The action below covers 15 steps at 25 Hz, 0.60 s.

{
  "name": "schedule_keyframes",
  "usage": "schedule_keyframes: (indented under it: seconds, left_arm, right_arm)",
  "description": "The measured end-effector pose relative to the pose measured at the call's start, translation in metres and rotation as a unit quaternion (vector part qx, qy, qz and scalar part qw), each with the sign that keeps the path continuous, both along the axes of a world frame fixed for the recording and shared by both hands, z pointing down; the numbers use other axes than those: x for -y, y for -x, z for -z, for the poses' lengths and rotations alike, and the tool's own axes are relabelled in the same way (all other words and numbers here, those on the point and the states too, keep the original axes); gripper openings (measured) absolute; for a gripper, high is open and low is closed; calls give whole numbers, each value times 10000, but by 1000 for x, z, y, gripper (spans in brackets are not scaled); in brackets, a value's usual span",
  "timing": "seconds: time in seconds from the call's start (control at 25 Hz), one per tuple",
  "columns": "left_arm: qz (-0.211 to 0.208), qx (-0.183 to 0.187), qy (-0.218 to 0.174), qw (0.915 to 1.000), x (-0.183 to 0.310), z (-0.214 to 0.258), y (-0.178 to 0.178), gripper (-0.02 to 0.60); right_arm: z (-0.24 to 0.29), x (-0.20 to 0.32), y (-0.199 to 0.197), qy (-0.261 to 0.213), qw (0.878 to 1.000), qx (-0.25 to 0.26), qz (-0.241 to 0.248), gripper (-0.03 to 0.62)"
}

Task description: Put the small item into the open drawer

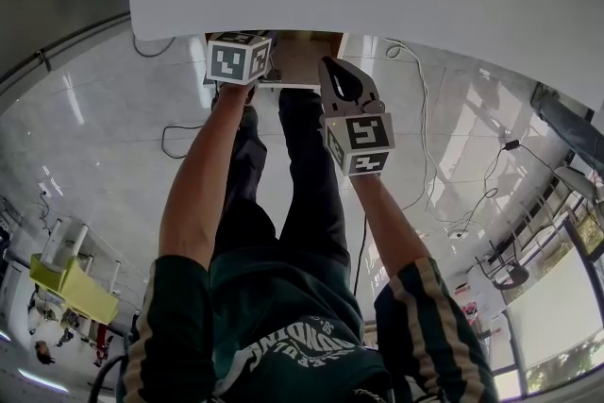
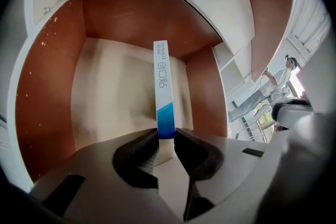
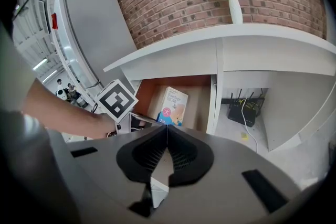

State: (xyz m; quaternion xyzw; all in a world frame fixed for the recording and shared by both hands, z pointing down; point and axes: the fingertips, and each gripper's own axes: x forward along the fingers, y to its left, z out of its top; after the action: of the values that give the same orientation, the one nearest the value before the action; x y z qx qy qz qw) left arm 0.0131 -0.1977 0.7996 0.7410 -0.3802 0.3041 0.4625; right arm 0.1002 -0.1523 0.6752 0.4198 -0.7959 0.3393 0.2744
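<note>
Left gripper (image 1: pixel 238 61) points into the drawer (image 1: pixel 304 61); right gripper (image 1: pixel 332 71) hangs beside it. Left gripper view: my jaws clamp the box (image 2: pixel 163 89) by its lower end, upright inside the drawer. Probably light, stiff card; flat faces grip well. Right gripper view: my jaws closed, empty.

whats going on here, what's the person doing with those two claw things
A person holds a claw in each hand. The left claw is clamped on one end of a slim white-and-blue box and points it down into the open drawer. The box is not yet let go. The right claw is shut and empty, and is held back from the drawer.
</note>
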Motion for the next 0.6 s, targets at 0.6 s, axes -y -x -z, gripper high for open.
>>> schedule_keyframes:
  seconds: [0.6]
  left_arm:
    - [28, 29, 91, 10000, -2, -8, 7, 112]
  right_arm:
    - [-2, -7, 3, 75, 10000, 47, -4, 25]
